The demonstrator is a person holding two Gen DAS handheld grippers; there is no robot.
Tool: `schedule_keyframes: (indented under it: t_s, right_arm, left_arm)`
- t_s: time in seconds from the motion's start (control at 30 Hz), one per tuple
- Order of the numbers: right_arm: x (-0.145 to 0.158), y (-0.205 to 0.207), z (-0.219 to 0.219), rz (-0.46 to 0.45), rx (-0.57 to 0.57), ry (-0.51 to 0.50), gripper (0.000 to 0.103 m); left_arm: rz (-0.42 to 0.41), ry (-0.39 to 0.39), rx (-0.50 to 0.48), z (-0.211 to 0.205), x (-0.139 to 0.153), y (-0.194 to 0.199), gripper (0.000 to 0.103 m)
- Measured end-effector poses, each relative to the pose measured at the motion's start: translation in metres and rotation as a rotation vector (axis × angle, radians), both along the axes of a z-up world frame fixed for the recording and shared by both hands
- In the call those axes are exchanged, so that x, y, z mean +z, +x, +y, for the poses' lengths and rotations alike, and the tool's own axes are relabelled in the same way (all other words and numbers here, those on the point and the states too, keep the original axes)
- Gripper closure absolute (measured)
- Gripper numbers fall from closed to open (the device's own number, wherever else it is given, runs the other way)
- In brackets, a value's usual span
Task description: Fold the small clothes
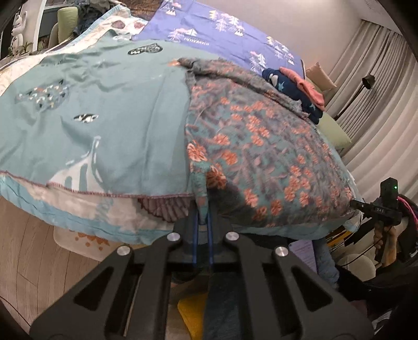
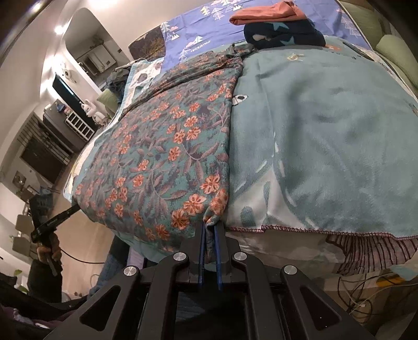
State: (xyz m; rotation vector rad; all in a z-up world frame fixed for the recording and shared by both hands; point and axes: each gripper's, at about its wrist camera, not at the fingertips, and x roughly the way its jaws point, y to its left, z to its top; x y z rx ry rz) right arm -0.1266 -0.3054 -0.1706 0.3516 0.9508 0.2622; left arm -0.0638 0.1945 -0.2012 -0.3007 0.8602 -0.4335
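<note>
I count one floral garment spread on the bed, two folded pieces beyond it — one navy, one coral — and two grippers, left and right.

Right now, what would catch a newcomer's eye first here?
The floral garment spread on the teal blanket at the bed's near edge, with the left gripper and right gripper each shut on a near corner. Behind it, folded clothes sit stacked on the blue sheet.
</note>
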Motion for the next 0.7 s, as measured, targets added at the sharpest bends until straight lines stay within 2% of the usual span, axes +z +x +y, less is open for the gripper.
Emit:
schedule_keyframes:
  t_s: [0.2,0.43,0.6,0.7]
  right_arm:
    - [0.018,0.001,-0.014,-0.051,-0.032,0.095,0.099]
    - [0.039,0.018,-0.011,-0.086,-0.023,0.078,0.099]
    - [0.056,0.039,-0.007,-0.101,-0.01,0.023,0.099]
    - [0.069,0.053,-0.009,-0.115,-0.001,0.024,0.099]
  left_arm:
    - [-0.028,-0.065,0.008,0.006,0.017,0.004,0.096]
    - [-0.09,-0.083,-0.018,-0.004,0.047,0.019,0.096]
    - [-0.128,-0.094,-0.035,-0.009,0.067,0.036,0.096]
    - [-0.145,-0.127,-0.037,-0.009,0.081,0.052,0.096]
